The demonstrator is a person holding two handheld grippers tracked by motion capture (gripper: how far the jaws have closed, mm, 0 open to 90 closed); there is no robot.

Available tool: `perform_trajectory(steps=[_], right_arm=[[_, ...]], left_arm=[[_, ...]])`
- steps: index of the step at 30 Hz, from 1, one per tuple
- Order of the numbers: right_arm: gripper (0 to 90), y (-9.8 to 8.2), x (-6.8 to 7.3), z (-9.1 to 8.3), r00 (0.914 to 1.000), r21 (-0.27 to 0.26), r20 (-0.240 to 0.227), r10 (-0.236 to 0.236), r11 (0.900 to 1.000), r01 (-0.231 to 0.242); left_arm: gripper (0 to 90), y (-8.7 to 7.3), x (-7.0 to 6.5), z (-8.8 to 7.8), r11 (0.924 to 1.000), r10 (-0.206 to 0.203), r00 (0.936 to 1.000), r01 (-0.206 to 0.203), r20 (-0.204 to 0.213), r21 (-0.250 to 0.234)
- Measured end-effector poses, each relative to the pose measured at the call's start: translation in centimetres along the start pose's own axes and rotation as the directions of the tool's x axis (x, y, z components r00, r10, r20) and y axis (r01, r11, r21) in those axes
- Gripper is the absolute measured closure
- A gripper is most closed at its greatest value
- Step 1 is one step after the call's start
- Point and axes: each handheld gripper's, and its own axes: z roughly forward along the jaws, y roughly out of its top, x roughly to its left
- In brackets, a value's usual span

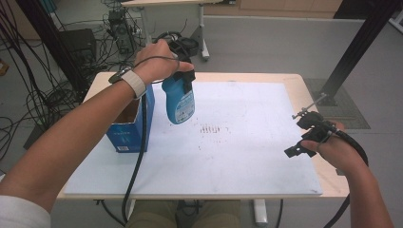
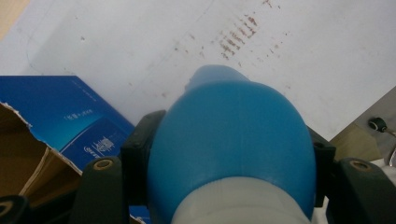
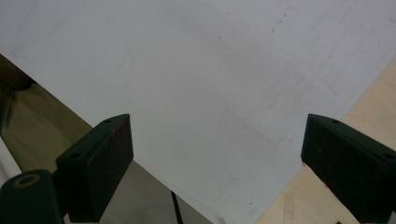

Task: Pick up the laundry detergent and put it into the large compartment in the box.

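Observation:
A blue plastic bottle [image 1: 179,100] with a label hangs in the air over the white board, just right of an open blue carton [image 1: 128,124]. My left gripper [image 1: 183,78] is shut on its upper part. In the left gripper view the bottle [image 2: 231,140] bulges between the two black jaws, its whitish end nearest the camera. At the table's right edge my right gripper [image 1: 304,137] is held low and open. In the right gripper view my right gripper [image 3: 217,154] has its jaws wide apart with nothing between them.
The white board [image 1: 247,156] covers most of the wooden table [image 1: 304,83] and carries small brown marks [image 1: 211,129] near its middle. The carton [image 2: 56,116] stands at the left, its flaps torn open. Cables and equipment lie on the floor beyond the table's far left.

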Motion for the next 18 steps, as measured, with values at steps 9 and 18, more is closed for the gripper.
perform_trajectory(steps=[9, 18], right_arm=[[9.2, 0.4, 0.1, 0.0, 0.9997, 0.003, 0.002, -0.023, 1.000, 0.023], [9.1, 0.9, 0.2, -0.2, 0.9992, -0.002, 0.002, -0.039, 0.999, 0.039]], left_arm=[[38.6, -0.6, 0.4, -1.5, 0.9980, -0.063, 0.9979, 0.063, 0.011, 0.000], [38.6, -0.9, 0.6, -3.0, 0.9942, -0.108, 0.9941, 0.108, 0.011, 0.007]])
